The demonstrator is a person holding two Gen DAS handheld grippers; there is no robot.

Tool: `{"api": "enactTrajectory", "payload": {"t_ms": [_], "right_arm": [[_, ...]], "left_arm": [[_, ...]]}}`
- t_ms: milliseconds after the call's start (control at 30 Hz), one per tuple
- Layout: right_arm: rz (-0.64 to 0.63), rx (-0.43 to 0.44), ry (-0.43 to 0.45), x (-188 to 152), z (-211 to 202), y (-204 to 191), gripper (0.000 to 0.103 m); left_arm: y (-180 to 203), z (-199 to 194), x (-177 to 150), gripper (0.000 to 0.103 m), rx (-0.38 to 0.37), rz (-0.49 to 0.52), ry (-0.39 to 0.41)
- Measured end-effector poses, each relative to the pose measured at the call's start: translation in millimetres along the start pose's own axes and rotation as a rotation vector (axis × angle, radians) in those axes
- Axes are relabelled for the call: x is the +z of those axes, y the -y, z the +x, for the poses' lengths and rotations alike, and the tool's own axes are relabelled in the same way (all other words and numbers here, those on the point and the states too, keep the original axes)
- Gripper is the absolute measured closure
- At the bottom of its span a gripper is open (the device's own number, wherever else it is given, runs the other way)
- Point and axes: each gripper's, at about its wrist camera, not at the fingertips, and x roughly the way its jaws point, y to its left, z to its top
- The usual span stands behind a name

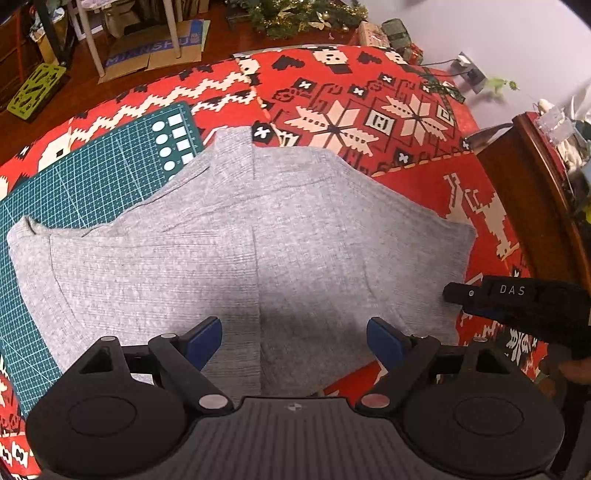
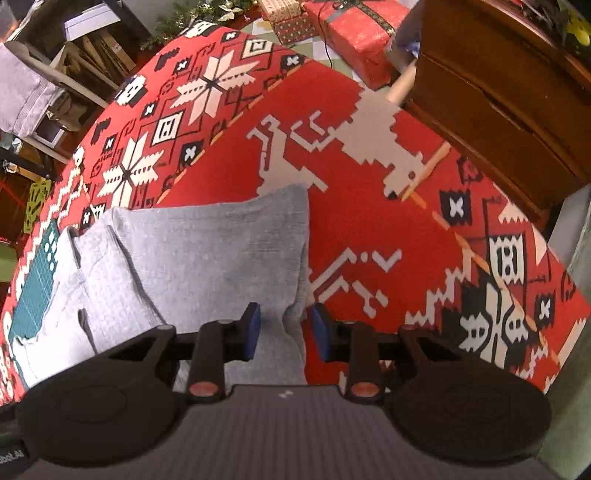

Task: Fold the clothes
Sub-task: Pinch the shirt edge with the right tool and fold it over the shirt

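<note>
A grey knitted garment [image 1: 258,240] lies spread flat on a red patterned tablecloth [image 1: 413,192], with its neck toward the far side. My left gripper [image 1: 294,339] hovers open over the garment's near hem, nothing between its blue pads [image 1: 207,338]. My right gripper [image 1: 448,293] comes in at the garment's right edge. In the right wrist view the right gripper [image 2: 286,328] stands open to a narrow gap, and the garment's [image 2: 207,251] bunched near-right corner sits between its blue pads [image 2: 253,328] without being clamped.
A green cutting mat [image 1: 74,184] lies under the garment's left side and also shows at the left [image 2: 37,288]. A dark wooden cabinet [image 2: 498,92] stands past the table's right edge. Wrapped gift boxes [image 2: 354,33] and cardboard [image 1: 155,48] lie on the floor beyond.
</note>
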Motion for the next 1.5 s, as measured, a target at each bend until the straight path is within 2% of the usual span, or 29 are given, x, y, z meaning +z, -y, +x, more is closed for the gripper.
{"api": "enactTrajectory", "payload": {"t_ms": [33, 167, 300, 500, 667, 900, 1033, 1267, 1500], "right_arm": [[0.005, 0.008, -0.013, -0.1, 2.0, -0.7, 0.098], [-0.016, 0.008, 0.01, -1.2, -3.2, -8.8, 0.099], [-0.128, 0.013, 0.065, -2.0, -26.1, -33.1, 0.099], [-0.344, 0.064, 0.125, -14.2, -64.9, -94.6, 0.099], [-0.538, 0.135, 0.149, -42.5, -81.8, -163.9, 0.099], [-0.788, 0.206, 0.128, -96.3, -76.3, -248.7, 0.1], [-0.87, 0.221, 0.089, -122.2, -65.4, -280.8, 0.1], [-0.964, 0.239, 0.046, -151.8, -56.1, -308.7, 0.1], [-1.026, 0.246, 0.003, -161.7, -42.2, -321.6, 0.1]], "left_arm": [[-1.9, -0.8, -0.5, 0.018, -0.003, -0.006, 0.001], [-9.4, -5.6, -3.5, 0.018, 0.011, -0.018, 0.008], [-23.7, -12.5, -9.0, 0.018, 0.015, -0.043, 0.02], [-59.4, -30.1, -19.5, 0.018, 0.005, -0.161, 0.046], [-94.4, -46.2, -33.1, 0.018, 0.025, -0.232, 0.073], [-154.1, -67.1, -67.9, 0.018, 0.061, -0.363, 0.088], [-184.7, -74.5, -90.0, 0.018, 0.076, -0.438, 0.088], [-217.5, -78.5, -116.5, 0.018, 0.087, -0.523, 0.08], [-230.5, -77.6, -124.9, 0.018, 0.087, -0.55, 0.079]]}}
